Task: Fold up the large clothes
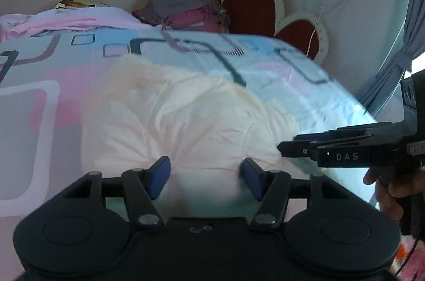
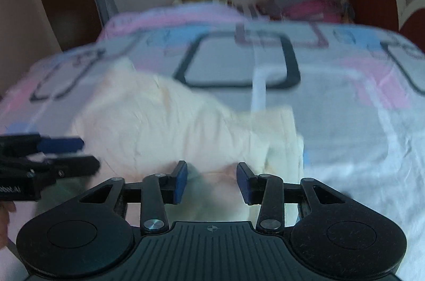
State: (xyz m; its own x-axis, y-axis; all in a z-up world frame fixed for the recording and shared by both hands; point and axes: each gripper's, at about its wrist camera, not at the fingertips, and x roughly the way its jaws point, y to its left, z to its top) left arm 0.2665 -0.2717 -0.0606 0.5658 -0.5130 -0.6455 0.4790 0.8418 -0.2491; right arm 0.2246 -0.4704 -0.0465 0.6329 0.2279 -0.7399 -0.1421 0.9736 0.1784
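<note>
Where it nears the garment (image 1: 186, 121), right gripper (image 1: 297, 145) reads "DAS"

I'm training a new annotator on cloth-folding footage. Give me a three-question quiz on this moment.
1. True or false: the cream-coloured fabric garment lies on the bed's patterned pink, blue and grey bedsheet.
2. Multiple choice: the fingers of the left gripper are A) pressed shut with nothing between, B) apart with no cloth pinched, C) clamped on a pillow.
3. Fill in: the headboard panels are dark red and ____-shaped.

Key
1. True.
2. B; the right gripper also has its fingers apart, just above the garment.
3. Heart.
</note>
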